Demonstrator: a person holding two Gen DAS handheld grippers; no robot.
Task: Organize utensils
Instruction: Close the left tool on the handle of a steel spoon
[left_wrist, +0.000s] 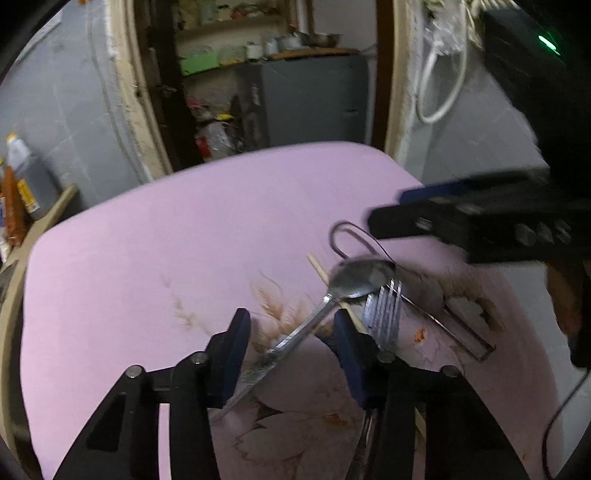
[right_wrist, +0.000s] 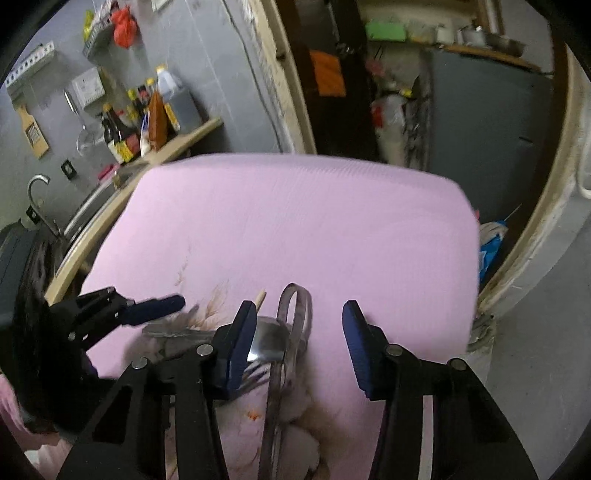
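One spoon (left_wrist: 354, 282), one fork (left_wrist: 384, 314), one pair of metal tongs (right_wrist: 291, 332) and one wooden chopstick (left_wrist: 318, 266) are lying heaped together on the pink floral cloth (left_wrist: 184, 229) covering the table, toward its near right part as the left camera sees it.

The spoon is shining steel, its bowl sitting at the far end of the pile and its patterned handle running back toward the near left. The fork is lying just right of it with its tines overlapping the bowl's edge. The chopstick is slanting underneath both, only its pale tip showing clearly. The tongs are a bent steel strip, looped at the far end, with the two arms stretching near and right.

The left gripper (left_wrist: 291, 325) is hanging over the spoon handle, its blue pads partly open with the handle passing between them; neither pad is visibly pressing on it. The right gripper (right_wrist: 299, 321) is standing partly open above the tongs' loop, which is lying between the pads but apart from them, nearer the left pad. Both views are blurred.
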